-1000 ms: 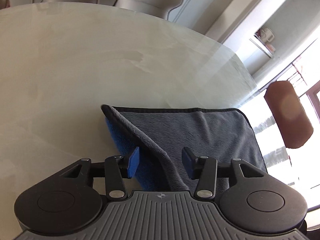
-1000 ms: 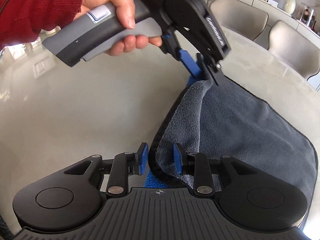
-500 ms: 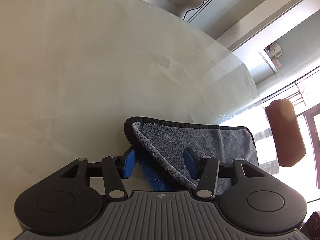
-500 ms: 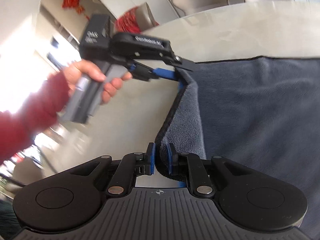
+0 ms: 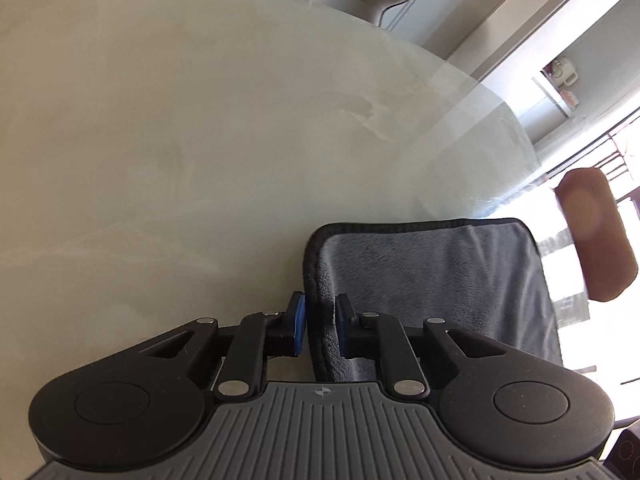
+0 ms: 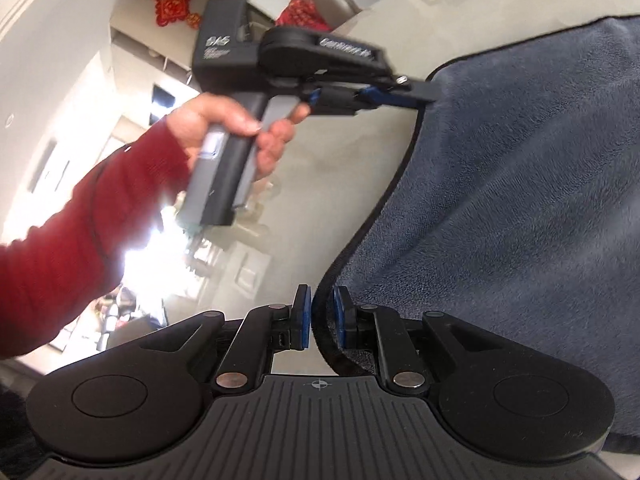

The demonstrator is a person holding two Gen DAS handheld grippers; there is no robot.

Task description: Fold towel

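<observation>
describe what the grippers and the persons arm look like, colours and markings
Both the left gripper and right gripper are black with ribbed grey bodies, silver pivot pins and blue finger pads. The left has a grey-and-black pistol handle with white lettering, held by a bare hand in a red knit sleeve.

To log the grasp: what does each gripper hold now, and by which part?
Both hold the grey towel by its black-trimmed edge: the left gripper and the right gripper each pinch it at separate spots.
</observation>
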